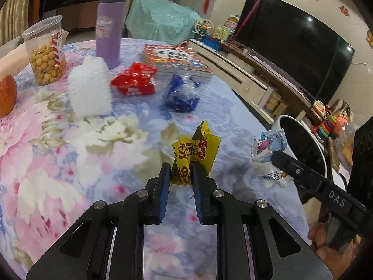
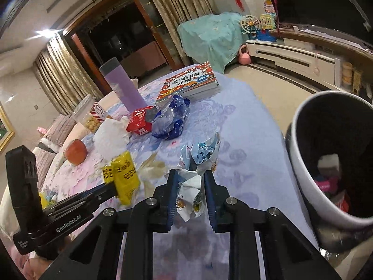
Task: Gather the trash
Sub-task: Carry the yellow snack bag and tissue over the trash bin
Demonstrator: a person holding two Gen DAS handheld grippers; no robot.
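My left gripper (image 1: 181,171) is shut on a crumpled yellow wrapper (image 1: 198,154), held just above the flowered tablecloth (image 1: 70,144). My right gripper (image 2: 190,177) is shut on a crumpled white and blue wrapper (image 2: 200,161), also lifted off the cloth. In the left wrist view that white wrapper (image 1: 268,149) hangs at the right, beside the bin. In the right wrist view the yellow wrapper (image 2: 124,175) shows at the left in the other gripper's fingers. A white bin (image 2: 300,163) with a dark inside stands off the table's right edge and holds some rubbish. A blue clear plastic bag (image 1: 181,93) lies further back on the table.
On the table stand a purple bottle (image 1: 108,28), a clear jar of snacks (image 1: 46,51), a white fluffy roll (image 1: 89,88), a red box (image 1: 135,79), a stack of books (image 1: 177,63) and an apple (image 1: 7,95). A TV (image 1: 293,42) on a low cabinet is beyond the bin.
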